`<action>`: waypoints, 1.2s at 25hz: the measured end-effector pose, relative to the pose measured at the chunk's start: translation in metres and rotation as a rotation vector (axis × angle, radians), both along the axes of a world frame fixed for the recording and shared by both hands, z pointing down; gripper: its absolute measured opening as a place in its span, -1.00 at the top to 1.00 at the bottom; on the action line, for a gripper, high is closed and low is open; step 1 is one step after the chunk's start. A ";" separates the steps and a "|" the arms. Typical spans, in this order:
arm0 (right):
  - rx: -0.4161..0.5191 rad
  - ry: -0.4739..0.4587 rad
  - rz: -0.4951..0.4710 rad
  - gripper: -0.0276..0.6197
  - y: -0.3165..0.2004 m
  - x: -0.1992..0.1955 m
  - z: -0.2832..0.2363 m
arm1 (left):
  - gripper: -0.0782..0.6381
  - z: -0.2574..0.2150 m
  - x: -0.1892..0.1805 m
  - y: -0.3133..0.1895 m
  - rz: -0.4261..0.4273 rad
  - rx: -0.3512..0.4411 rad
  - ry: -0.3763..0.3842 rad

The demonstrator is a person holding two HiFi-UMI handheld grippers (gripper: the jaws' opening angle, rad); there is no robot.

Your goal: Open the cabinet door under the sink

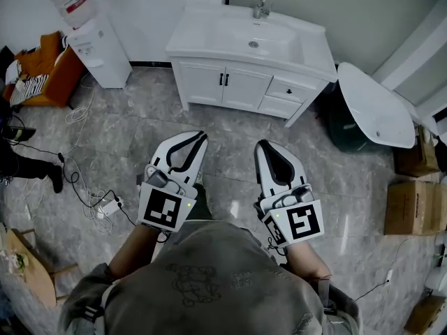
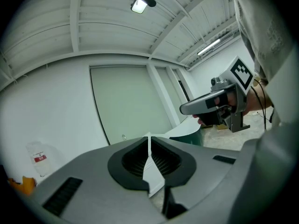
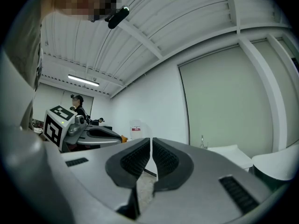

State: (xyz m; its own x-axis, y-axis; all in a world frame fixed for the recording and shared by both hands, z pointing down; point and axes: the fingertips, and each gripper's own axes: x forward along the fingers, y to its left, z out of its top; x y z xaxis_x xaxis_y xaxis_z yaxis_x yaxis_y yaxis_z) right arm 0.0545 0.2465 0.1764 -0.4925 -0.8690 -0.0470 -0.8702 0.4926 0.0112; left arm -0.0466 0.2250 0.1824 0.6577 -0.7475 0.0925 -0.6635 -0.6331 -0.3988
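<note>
Grey floor (image 1: 230, 128) lies bare up to the white cabinet (image 1: 241, 89) under the sink (image 1: 279, 44), at the upper middle of the head view. The left gripper (image 1: 201, 137) and right gripper (image 1: 262, 145) both have jaws pressed together, with nothing between them. I judge this is the approach (doors shut, not touched). Next, one gripper must spread its jaws and reach the dark handles (image 1: 225, 79). Cables (image 1: 91, 194) at the left and a white tub (image 1: 377, 107) at the right border the way.
</note>
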 end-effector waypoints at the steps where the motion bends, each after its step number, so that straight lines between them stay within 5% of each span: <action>1: 0.000 0.001 0.001 0.81 -0.008 -0.002 0.000 | 0.69 0.001 -0.002 -0.008 -0.001 -0.004 0.002; 17: -0.054 -0.001 0.050 0.81 -0.204 -0.045 -0.002 | 0.70 -0.002 -0.059 -0.204 -0.021 -0.056 0.008; 30: -0.054 -0.015 0.024 0.81 -0.363 -0.071 0.012 | 0.70 0.019 -0.077 -0.369 0.061 -0.125 0.030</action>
State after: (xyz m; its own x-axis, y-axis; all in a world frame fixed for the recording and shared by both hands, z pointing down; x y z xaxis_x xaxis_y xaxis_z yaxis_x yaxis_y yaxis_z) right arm -0.0165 -0.1160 0.1879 -0.4710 -0.8821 -0.0074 -0.8817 0.4710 -0.0277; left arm -0.1234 -0.1444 0.2018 0.7052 -0.6903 0.1618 -0.6329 -0.7158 -0.2952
